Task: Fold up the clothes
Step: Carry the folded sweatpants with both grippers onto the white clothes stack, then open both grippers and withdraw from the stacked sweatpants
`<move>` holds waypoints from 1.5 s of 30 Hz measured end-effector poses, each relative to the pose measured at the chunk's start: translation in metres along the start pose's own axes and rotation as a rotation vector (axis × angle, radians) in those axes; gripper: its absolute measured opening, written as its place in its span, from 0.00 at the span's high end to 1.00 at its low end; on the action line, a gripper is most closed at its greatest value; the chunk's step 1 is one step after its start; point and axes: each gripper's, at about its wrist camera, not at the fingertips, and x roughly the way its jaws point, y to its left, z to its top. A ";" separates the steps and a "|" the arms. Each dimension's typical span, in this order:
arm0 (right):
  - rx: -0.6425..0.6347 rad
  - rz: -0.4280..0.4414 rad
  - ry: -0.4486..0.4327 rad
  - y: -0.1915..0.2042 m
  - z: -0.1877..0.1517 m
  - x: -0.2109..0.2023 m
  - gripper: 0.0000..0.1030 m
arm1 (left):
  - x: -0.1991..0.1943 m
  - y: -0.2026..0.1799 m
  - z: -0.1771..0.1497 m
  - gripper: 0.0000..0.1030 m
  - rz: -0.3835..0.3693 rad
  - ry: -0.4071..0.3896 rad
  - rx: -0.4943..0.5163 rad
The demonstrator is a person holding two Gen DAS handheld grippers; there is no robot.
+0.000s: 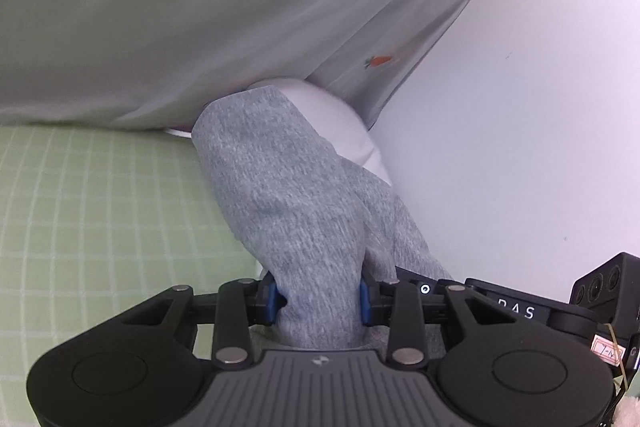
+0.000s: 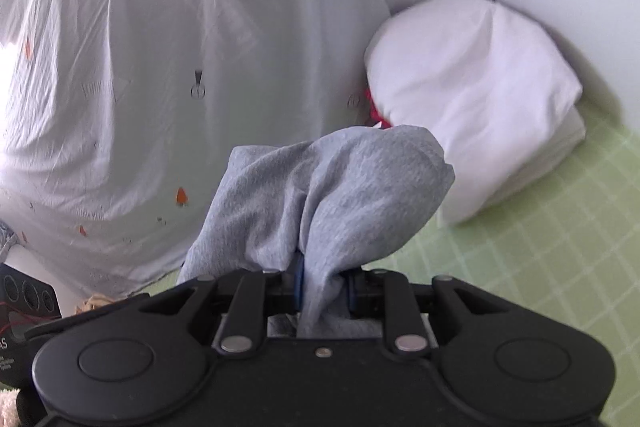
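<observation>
Both grippers, left and right, clamp bunched soft grey garment near the white pillow; limp cloth, better taken by corners

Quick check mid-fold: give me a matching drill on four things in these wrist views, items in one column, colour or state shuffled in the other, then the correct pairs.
Items:
1. grey garment
2. bed sheet
3. hanging cloth
4. pillow

Descriptions:
A. plain white, resting on the bed
B. clamped in both the left tongs and right tongs
C. pale with small carrot prints
D. light green with a white grid

Pairs: 1-B, 2-D, 3-C, 4-A
</observation>
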 end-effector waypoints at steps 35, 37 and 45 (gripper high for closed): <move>-0.182 -0.443 -0.151 -0.053 0.062 -0.002 0.20 | 0.035 -0.047 0.031 0.00 0.299 -0.121 0.134; -0.178 -0.435 -0.150 -0.043 0.050 -0.018 0.19 | 0.022 -0.053 0.020 0.00 0.292 -0.107 0.149; -0.186 -0.457 -0.144 -0.013 0.004 -0.070 0.15 | -0.022 -0.071 -0.029 0.00 0.330 -0.076 0.201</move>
